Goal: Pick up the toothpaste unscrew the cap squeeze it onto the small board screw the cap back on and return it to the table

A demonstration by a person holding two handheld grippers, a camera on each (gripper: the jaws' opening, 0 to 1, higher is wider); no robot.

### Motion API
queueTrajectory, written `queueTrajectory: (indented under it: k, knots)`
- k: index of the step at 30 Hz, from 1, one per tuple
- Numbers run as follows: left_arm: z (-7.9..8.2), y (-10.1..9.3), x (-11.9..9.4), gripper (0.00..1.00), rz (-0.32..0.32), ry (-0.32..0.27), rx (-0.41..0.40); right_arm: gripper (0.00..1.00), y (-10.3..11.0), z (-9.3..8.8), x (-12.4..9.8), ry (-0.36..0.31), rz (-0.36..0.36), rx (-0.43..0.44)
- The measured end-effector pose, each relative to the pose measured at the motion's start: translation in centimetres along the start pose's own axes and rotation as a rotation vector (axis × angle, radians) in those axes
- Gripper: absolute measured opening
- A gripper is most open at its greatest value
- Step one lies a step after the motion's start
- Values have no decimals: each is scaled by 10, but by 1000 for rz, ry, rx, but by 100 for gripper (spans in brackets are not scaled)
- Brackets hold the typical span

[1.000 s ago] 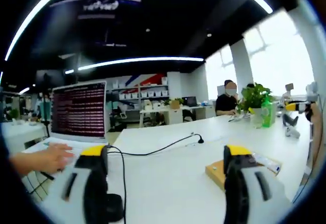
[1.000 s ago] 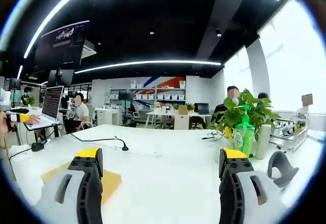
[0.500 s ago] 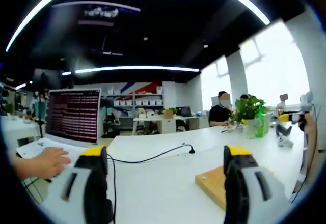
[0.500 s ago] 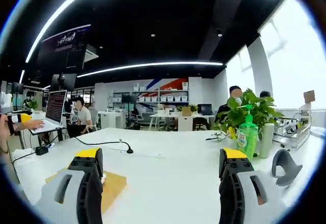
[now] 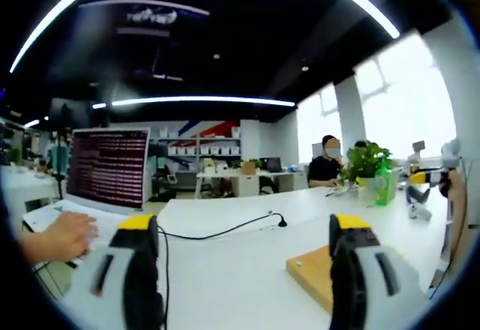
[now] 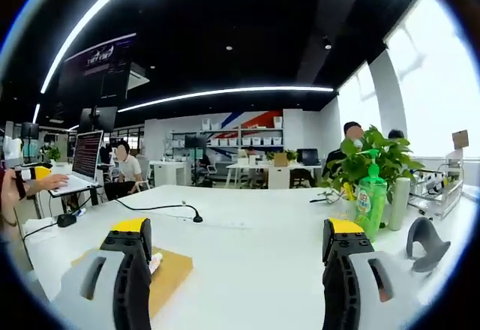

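Tongs, left [image 5: 240, 270] and right [image 6: 238, 270], gape empty above wooden board [image 6: 171, 270].

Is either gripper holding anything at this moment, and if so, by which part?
Nothing is held: the left gripper and right gripper are both open above the table.

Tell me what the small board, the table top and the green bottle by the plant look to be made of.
Small board: likely wood, matte tan with a pale edge.
Table top: smooth white, probably laminate, with a faint sheen.
Green bottle: translucent green, probably plastic, with a pump head and a printed label.
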State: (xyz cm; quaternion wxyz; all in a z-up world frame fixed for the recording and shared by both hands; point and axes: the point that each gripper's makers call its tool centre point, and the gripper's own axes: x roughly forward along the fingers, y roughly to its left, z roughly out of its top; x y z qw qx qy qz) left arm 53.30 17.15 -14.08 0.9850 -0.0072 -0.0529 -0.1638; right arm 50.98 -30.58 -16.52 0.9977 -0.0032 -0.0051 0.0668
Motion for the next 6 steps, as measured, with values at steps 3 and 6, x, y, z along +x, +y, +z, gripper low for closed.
queueTrajectory:
  k: [3,6]
  knots:
    - [1,-1,0,100,-5,-6,-9,99,1,-1,1,3,4,1]
    - [1,-3,1,100,-12,-18,-51,99,0,14,0,-87,0,48]
